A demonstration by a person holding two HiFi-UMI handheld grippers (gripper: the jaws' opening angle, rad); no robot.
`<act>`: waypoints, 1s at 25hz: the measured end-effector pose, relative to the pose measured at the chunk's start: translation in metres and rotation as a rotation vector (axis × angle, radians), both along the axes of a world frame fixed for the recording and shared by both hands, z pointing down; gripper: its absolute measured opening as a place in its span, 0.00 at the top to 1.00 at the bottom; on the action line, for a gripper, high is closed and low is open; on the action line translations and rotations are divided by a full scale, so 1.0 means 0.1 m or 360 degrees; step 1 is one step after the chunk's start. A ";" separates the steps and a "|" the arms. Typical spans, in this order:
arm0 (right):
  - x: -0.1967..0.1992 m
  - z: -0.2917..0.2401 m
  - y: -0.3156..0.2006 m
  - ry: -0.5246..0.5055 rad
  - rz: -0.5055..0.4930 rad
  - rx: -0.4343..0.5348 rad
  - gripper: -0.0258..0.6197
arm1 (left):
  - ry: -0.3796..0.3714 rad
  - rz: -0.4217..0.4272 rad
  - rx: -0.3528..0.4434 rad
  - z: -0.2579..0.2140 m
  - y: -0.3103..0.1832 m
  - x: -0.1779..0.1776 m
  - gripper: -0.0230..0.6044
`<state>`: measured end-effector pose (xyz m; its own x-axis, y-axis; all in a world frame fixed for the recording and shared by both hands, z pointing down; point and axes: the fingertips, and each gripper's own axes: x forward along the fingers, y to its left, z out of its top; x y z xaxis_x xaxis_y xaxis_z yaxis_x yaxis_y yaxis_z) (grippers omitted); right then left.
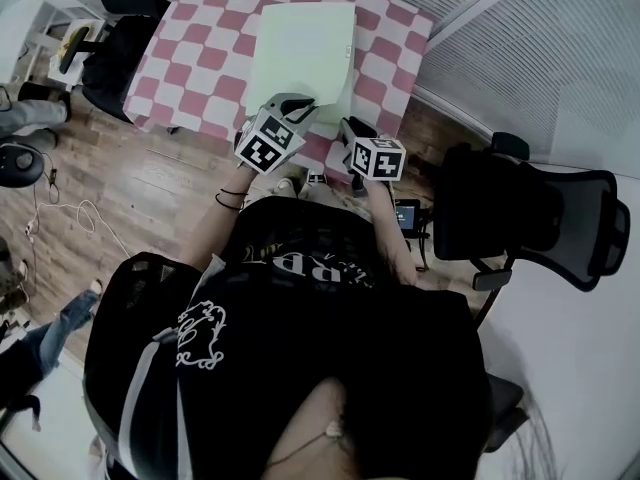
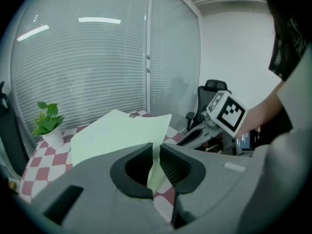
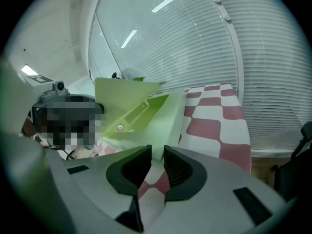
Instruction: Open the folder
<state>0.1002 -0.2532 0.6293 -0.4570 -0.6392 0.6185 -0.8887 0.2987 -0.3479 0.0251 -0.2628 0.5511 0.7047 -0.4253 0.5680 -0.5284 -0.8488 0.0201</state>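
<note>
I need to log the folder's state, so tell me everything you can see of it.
The folder is pale green, thin and plastic-looking, and lies on the red-and-white checked tablecloth. It is partly open: its top cover tilts up, pinched at the near edge by the left tool. Inside show a long clip bar and a small round stud. The right tool sits at its near corner; whether it grips cannot be told.

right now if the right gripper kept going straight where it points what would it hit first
The green folder: its near edge sits between the right gripper's nearly closed jaws, apparently pinched, so any push drives into it, with the checked tablecloth beyond.
</note>
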 end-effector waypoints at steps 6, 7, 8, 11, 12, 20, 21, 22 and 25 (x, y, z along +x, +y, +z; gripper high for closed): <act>-0.01 0.00 0.00 0.0000 -0.0011 -0.0008 0.87 | 0.0344 -0.0319 -0.0028 -0.44 -0.04 -0.40 0.89; -0.01 0.00 0.00 0.0007 -0.0016 -0.0007 0.87 | 0.0415 -0.0386 -0.0047 -0.49 -0.04 -0.49 0.89; -0.01 0.00 -0.01 0.0014 -0.0022 -0.0006 0.87 | 0.0480 -0.0452 -0.0066 -0.54 -0.04 -0.58 0.89; 0.00 0.00 -0.02 0.0030 -0.0033 -0.0004 0.87 | 0.0606 -0.0610 -0.0082 -0.66 -0.05 -0.86 0.89; -0.01 -0.01 -0.02 0.0031 -0.0035 -0.0004 0.87 | 0.0626 -0.0650 -0.0074 -0.69 -0.05 -0.95 0.89; -0.01 -0.01 -0.03 0.0052 -0.0039 -0.0018 0.87 | 0.0732 -0.1077 -0.0021 -0.79 -0.03 -1.76 0.92; 0.00 -0.01 -0.04 0.0057 -0.0033 -0.0019 0.87 | 0.0749 -0.1135 -0.0026 -0.79 -0.01 -1.87 0.92; 0.01 -0.02 -0.05 0.0063 -0.0026 -0.0018 0.87 | 0.0774 -0.1187 -0.0035 -0.78 0.00 -1.96 0.92; 0.05 -0.01 -0.10 0.0077 -0.0007 -0.0016 0.87 | 0.0884 -0.1342 -0.0086 -0.73 0.05 -2.22 0.93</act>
<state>0.1049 -0.2628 0.6282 -0.4292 -0.6309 0.6464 -0.9032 0.2996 -0.3073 -0.1972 -0.2574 0.4781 0.3567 -0.8900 0.2839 -0.8595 -0.1936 0.4731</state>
